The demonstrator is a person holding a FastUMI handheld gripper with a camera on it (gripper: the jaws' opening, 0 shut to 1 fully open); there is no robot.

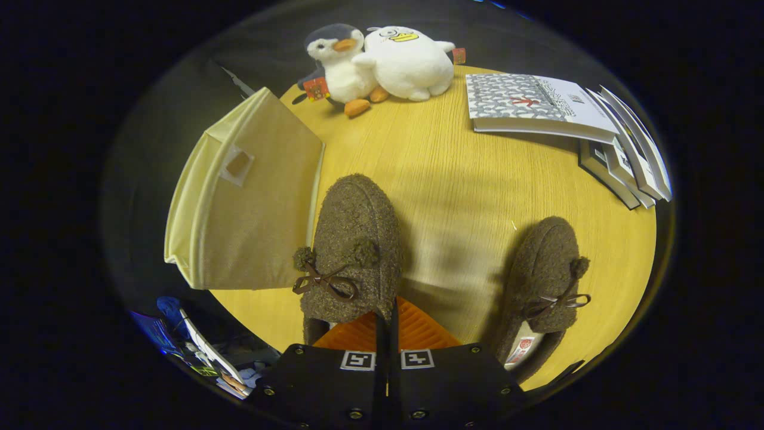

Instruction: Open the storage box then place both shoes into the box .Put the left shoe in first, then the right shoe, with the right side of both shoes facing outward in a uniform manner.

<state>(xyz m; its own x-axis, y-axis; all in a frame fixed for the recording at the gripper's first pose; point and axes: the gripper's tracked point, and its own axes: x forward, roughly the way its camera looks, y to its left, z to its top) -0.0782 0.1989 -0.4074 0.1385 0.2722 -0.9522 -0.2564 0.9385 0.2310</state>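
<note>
Fingers pressed close together, gripper (387, 322) pinching what looks like the rear collar of the nearer shoe (352, 251), though the contact itself hides under the wool. Just ahead of the fingertips, that fuzzy brown slipper, bow and pompoms on top, long axis running straight away from the fingers, toe pointing outward and ending right beside the storage box (250, 191). Off to the right of the fingers, well apart from the first, the second shoe (546, 275), heel near, toe leaning inward, resting on the round wooden table (441, 173). Beside the gripped shoe's left flank, the beige fabric box, lying tilted with a closed panel and small pull tab facing up; probably not yet opened. Next move likely turning on that leftward offset: box immediately left of the held shoe's axis. Farther out, stacked books (555, 107) to the right; farthest, plush penguin (337, 60) touching plush duck (412, 60).
</note>
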